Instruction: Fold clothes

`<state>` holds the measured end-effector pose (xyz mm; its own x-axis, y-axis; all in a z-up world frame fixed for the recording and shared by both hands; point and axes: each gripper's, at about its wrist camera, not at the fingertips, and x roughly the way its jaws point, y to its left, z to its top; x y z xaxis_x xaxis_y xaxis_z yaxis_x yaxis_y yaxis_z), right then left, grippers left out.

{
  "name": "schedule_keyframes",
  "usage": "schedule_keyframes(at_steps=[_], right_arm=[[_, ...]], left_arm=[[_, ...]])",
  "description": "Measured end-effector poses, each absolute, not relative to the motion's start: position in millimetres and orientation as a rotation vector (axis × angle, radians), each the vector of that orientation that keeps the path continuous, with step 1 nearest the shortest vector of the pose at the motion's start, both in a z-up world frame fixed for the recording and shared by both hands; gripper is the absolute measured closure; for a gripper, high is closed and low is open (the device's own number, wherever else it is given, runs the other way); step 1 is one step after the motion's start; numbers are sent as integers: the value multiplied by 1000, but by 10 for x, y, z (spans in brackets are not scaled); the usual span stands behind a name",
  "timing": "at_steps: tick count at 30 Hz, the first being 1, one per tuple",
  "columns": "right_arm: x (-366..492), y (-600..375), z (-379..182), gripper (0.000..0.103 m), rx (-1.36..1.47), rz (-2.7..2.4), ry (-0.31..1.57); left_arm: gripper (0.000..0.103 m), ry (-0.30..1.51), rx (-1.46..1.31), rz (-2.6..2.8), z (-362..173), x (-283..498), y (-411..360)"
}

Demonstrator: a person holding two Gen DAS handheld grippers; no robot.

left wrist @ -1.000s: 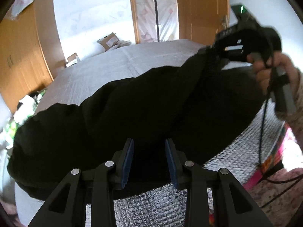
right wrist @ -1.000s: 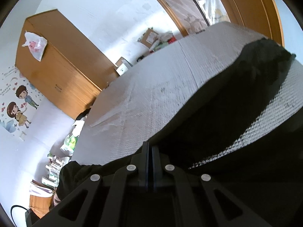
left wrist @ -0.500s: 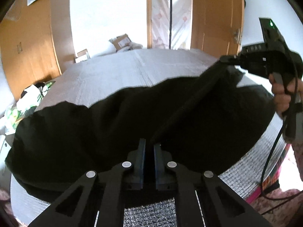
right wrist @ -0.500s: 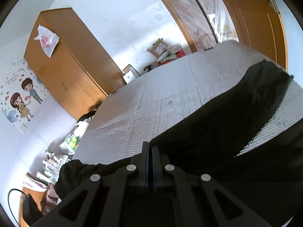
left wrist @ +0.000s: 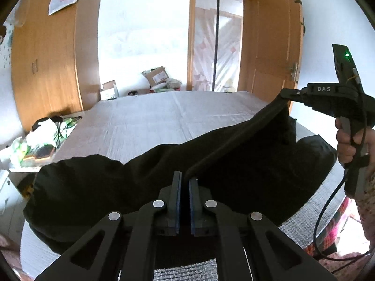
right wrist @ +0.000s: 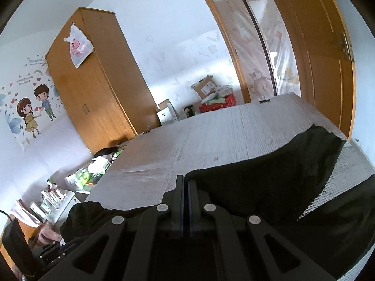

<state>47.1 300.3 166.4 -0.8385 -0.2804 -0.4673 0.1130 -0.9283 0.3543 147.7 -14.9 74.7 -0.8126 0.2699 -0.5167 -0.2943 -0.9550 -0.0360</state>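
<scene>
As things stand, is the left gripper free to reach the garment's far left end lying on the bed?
Probably not: the left gripper is shut on the black garment, holding a taut edge with the right gripper.

A wide flat bed (left wrist: 164,117), covered with a silvery-grey quilted sheet of bubble-like texture, carries everything. A taped seam runs down the middle of the covering, and faint creases cross it. A large black cloth garment (left wrist: 117,187) lies directly on the near part of the bed (right wrist: 234,135), spread across its width. The garment (right wrist: 269,187) has one edge raised off the surface, while its left end droops over the bed's side.
</scene>
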Motion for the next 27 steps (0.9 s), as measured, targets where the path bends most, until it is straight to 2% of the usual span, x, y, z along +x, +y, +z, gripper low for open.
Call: schedule_keyframes(at_steps=[10,16,27], right_arm=[[689,2978,1845,101,696,-2828,-379],[888,3053,1755,101,739,-2812,-398],[1245,3139,1457,101,854,-2810,-402]], left_arm=[[98,74,-733,2724,828,1644,-161],[98,123,-759,2702,770,1772,-164],[98,109,-840,2644,573,1847,-157]])
